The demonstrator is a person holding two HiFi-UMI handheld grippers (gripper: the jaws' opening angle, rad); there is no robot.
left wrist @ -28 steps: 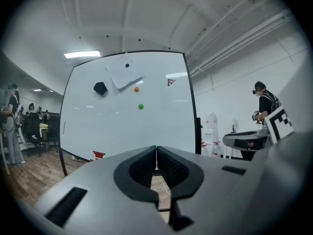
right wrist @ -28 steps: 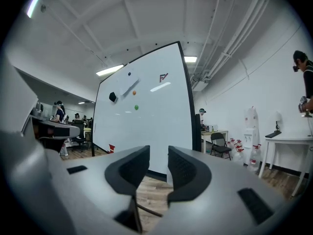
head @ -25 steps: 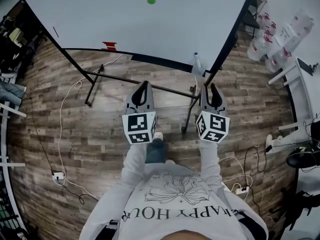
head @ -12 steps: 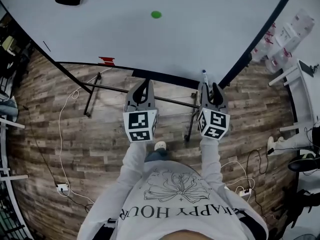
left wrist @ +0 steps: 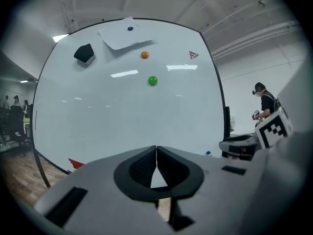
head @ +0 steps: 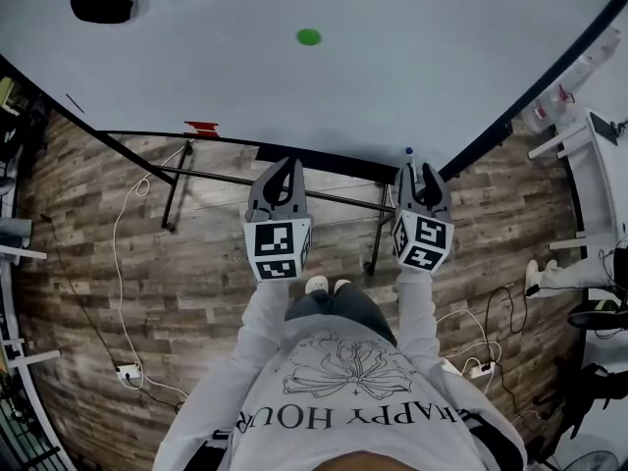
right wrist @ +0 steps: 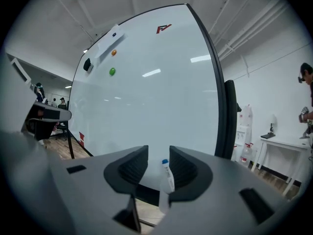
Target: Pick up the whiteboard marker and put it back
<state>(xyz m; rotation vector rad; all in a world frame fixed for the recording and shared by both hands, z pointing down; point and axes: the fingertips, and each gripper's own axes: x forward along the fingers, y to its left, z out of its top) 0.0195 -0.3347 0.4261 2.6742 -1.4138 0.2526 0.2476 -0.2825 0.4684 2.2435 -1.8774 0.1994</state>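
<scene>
A white whiteboard marker with a blue cap [right wrist: 167, 176] stands upright at the bottom edge of the whiteboard [right wrist: 156, 106]. It sits between the jaws of my right gripper [right wrist: 158, 151], close against the right-hand jaw with a gap on the other side. Those jaws are opening and do not press on it. From the head view the marker [head: 408, 153] shows just past the right gripper [head: 420, 168]. My left gripper [head: 286, 165] is shut and empty, its tips meeting in the left gripper view [left wrist: 156, 148], short of the board.
On the whiteboard [head: 343, 86] are a green magnet [head: 309, 37], a black eraser [head: 101, 5] and a red piece [head: 202, 128] on its lower edge. Stand bars [head: 294, 189] and cables cross the wood floor. A white table [head: 599, 165] stands right. A person [left wrist: 266, 102] stands far off.
Both grippers have moved forward to the whiteboard's lower edge. The marker, earlier ahead of the right gripper, now stands between its jaws.
</scene>
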